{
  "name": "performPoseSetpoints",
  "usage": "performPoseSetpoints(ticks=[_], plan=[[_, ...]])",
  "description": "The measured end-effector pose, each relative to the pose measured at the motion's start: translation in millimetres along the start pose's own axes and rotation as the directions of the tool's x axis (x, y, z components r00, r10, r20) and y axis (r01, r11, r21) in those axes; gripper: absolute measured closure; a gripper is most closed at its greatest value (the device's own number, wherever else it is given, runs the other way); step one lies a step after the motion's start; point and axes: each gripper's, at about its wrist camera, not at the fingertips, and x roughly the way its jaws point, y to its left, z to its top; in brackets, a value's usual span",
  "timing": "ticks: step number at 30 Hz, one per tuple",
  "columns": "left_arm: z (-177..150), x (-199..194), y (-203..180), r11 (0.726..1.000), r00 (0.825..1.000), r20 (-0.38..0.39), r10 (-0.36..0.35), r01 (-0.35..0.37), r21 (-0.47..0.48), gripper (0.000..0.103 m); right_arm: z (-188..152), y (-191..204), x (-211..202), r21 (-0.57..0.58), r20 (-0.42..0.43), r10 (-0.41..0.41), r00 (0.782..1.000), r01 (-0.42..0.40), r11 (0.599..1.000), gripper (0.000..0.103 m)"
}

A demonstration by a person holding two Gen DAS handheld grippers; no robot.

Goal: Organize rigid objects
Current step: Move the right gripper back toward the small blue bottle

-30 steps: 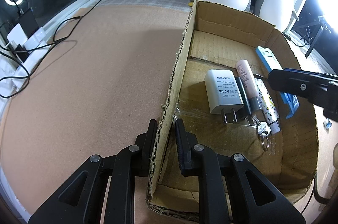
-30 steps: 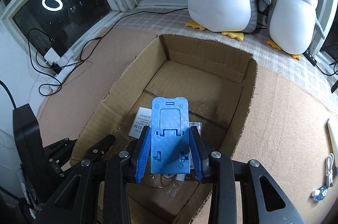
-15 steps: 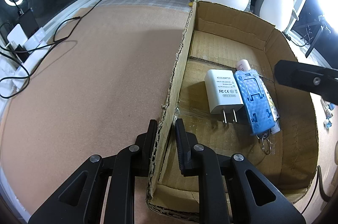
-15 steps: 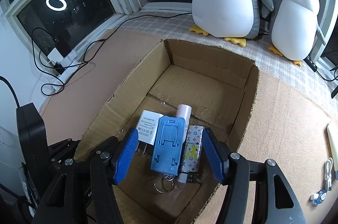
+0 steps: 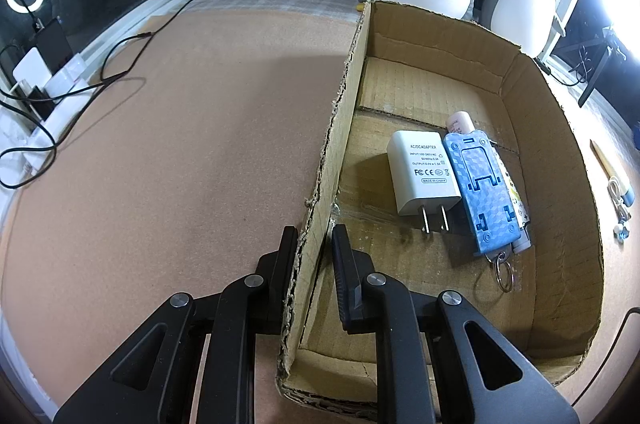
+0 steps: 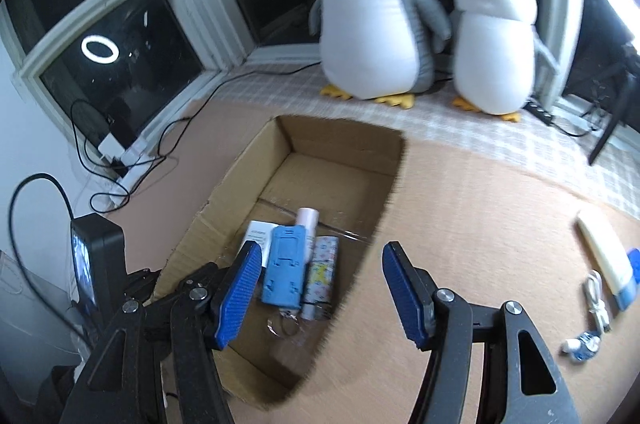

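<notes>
A cardboard box (image 5: 560,128) (image 6: 344,136) lies open on the brown mat. Inside it lie a white AC adapter (image 5: 422,178) (image 6: 254,234), a blue phone stand (image 5: 482,186) (image 6: 285,268), a pink tube (image 5: 459,122) (image 6: 307,218) and a patterned lighter with a key ring (image 6: 323,266). The stand rests on top of the tube and lighter. My left gripper (image 5: 315,248) is shut on the box's left wall (image 5: 340,128). My right gripper (image 6: 320,288) is open and empty, raised above the box's right side.
Two plush penguins (image 6: 372,24) (image 6: 496,44) stand behind the box. A white tube (image 6: 604,252), a coiled cable (image 6: 597,298) and a small blue-white item (image 6: 582,344) lie on the mat to the right. Power strip and cables (image 5: 44,84) are at the far left.
My right gripper opened and let go of the blue phone stand, which now lies in the box. It then pulled up and to the right. The left gripper held still.
</notes>
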Motion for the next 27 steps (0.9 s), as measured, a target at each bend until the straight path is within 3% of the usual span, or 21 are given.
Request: performPoseSetpoints(ticks=[14, 21, 27], plan=[[0.2, 0.2, -1.3, 1.0, 1.0, -0.001, 0.004, -0.004, 0.006, 0.087, -48.3, -96.1, -55.5, 0.16, 0.039, -0.16, 0.986, 0.152, 0.975, 0.042], [0.8, -0.4, -1.4, 1.0, 1.0, -0.002, 0.007, -0.007, 0.007, 0.087, -73.8, -150.7, -68.1, 0.261, 0.018, -0.244, 0.97, 0.231, 0.937, 0.042], [0.4, -1.2, -1.9, 1.0, 1.0, -0.002, 0.01, -0.01, 0.011, 0.087, -90.6, -181.4, -75.1, 0.28, 0.015, -0.315, 0.949, 0.298, 0.913, 0.042]])
